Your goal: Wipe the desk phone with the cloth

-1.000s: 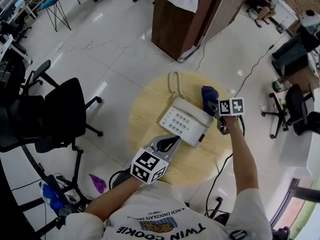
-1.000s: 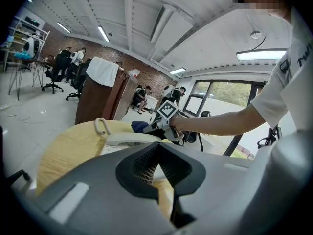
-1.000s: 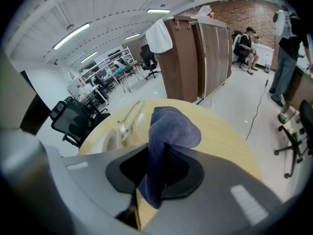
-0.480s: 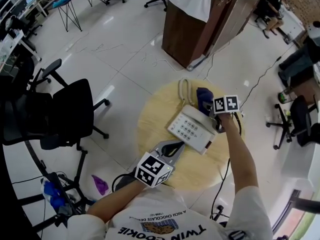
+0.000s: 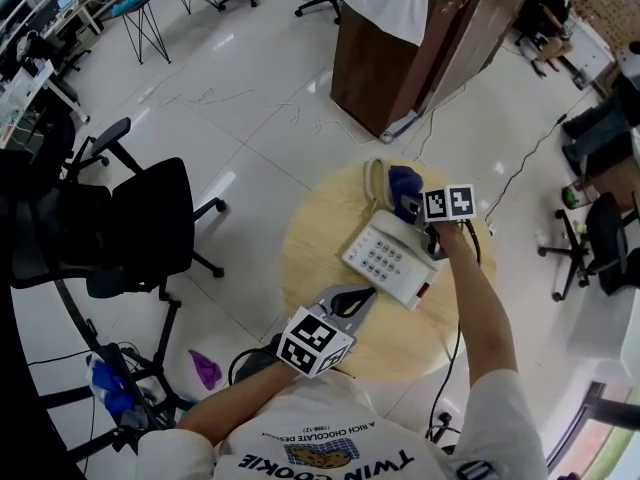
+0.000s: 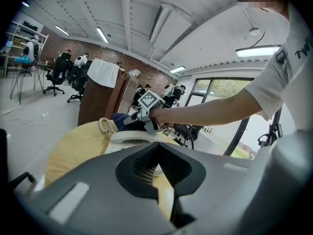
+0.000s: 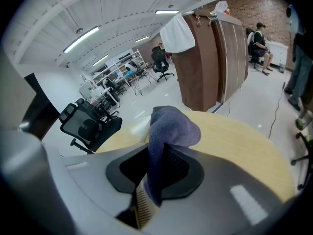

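Since the earlier frame, the right tongs (image 5: 410,206) have carried the cloth (image 5: 402,181) toward the far end of the desk phone (image 5: 390,258), where the cloth hides part of the handset (image 5: 376,176). A wooden cabinet (image 5: 400,48) stands beyond the round desk (image 5: 320,228), and a black chair (image 5: 150,218) stands to its left. The right tongs are clenched on the cloth; the left tongs (image 5: 357,295), tips together and empty, hover over the desk's near edge, apart from the phone.

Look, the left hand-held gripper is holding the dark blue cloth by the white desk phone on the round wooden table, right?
No. The right hand-held gripper holds the dark blue cloth, as the right gripper view shows. It is by the white desk phone on the round wooden table.
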